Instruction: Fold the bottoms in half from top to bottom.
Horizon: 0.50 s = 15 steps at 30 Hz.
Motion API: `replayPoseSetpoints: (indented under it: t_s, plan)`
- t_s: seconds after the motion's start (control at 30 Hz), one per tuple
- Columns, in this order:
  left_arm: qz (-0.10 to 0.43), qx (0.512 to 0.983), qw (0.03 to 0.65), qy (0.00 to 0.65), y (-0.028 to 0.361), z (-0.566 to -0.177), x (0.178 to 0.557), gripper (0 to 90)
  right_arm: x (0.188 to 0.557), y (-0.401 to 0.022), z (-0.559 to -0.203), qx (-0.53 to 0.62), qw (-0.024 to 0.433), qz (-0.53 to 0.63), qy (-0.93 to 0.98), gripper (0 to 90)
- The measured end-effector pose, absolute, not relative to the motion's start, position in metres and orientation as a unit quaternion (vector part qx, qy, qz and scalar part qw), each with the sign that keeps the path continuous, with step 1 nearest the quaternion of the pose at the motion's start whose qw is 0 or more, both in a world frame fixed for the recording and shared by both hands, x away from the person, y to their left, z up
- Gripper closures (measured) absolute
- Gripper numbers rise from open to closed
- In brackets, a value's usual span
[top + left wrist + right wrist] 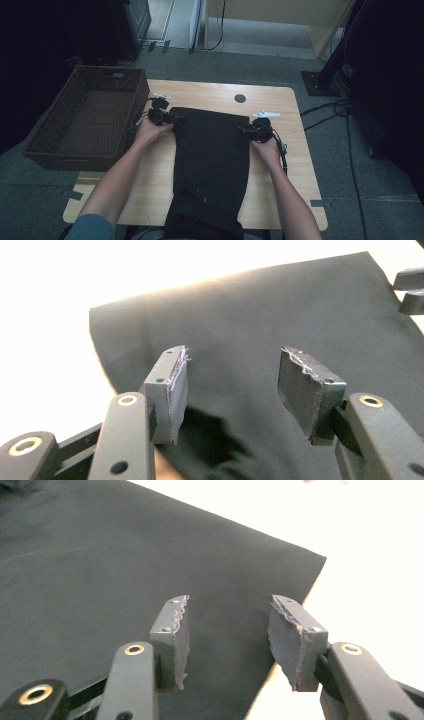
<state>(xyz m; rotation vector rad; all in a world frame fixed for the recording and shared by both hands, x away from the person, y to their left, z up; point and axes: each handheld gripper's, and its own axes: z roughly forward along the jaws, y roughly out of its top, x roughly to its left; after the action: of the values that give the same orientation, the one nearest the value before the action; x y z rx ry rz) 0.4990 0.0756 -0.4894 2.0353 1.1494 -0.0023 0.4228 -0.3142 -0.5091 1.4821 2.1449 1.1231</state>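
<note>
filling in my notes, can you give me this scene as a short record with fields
work in hand: black garment laid flat on the wooden table, near end hanging over the table edge
left tool: open, at the garment's far left corner, nothing between its pads
right tool: open, at the far right corner, nothing gripped
beside table: wicker basket, at the left
</note>
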Motion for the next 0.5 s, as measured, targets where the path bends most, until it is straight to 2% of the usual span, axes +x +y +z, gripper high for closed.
replayPoseSetpoints:
  t_s: [0.23, 0.5]
  plan:
    - [-0.002, 0.812, 0.367, 0.454, 0.080, -0.501, 0.503, 41.4, 0.437, -0.328, -0.516, 0.540, 0.159, 0.377, 0.736, 47.9]
    - [-0.012, 0.814, 0.378, 0.442, 0.063, -0.503, 0.499, 40.3, 0.442, -0.316, -0.519, 0.533, 0.158, 0.392, 0.733, 48.0]
